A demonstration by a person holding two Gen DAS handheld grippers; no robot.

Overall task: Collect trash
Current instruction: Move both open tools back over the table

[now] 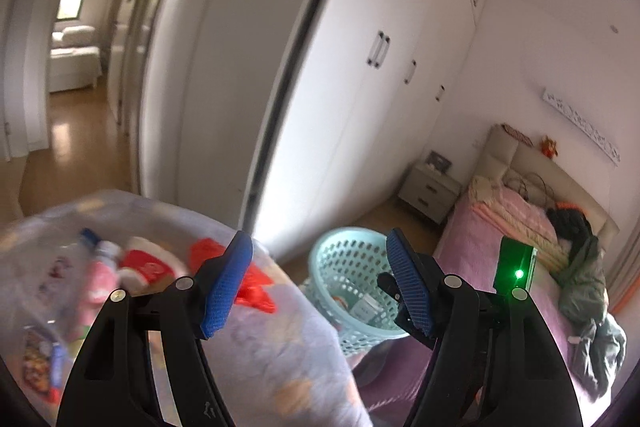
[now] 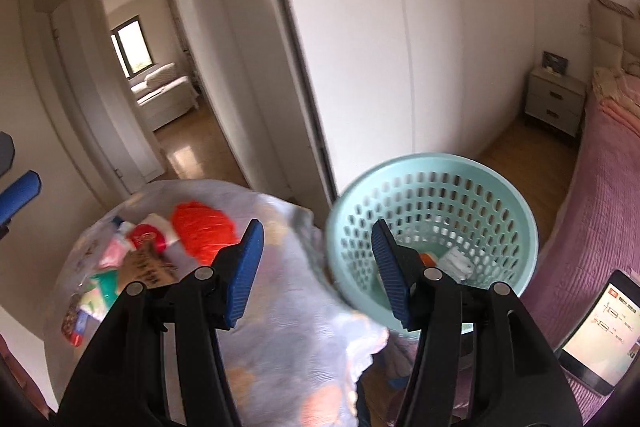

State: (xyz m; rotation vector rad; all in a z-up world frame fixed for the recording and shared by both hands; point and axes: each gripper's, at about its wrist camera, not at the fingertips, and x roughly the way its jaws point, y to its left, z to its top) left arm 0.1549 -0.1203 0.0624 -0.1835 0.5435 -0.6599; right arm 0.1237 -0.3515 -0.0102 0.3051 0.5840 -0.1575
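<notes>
A translucent trash bag (image 1: 132, 287) holding red, pink and white wrappers fills the lower left of the left wrist view; it also shows in the right wrist view (image 2: 168, 267). A light blue perforated basket (image 1: 352, 291) with a few pieces of paper trash inside stands to its right, also in the right wrist view (image 2: 436, 223). My left gripper (image 1: 320, 283) is open, with the bag's edge near its left finger. My right gripper (image 2: 316, 271) is open, between the bag and the basket. The bag looks blurred.
White wardrobe doors (image 2: 400, 47) stand behind. A bed with a pink cover (image 1: 520, 247) and dark clothes lies on the right, with a bedside cabinet (image 2: 556, 103) beyond it. A lit tablet (image 2: 600, 331) lies on the bed. A doorway (image 2: 152, 87) opens at the left.
</notes>
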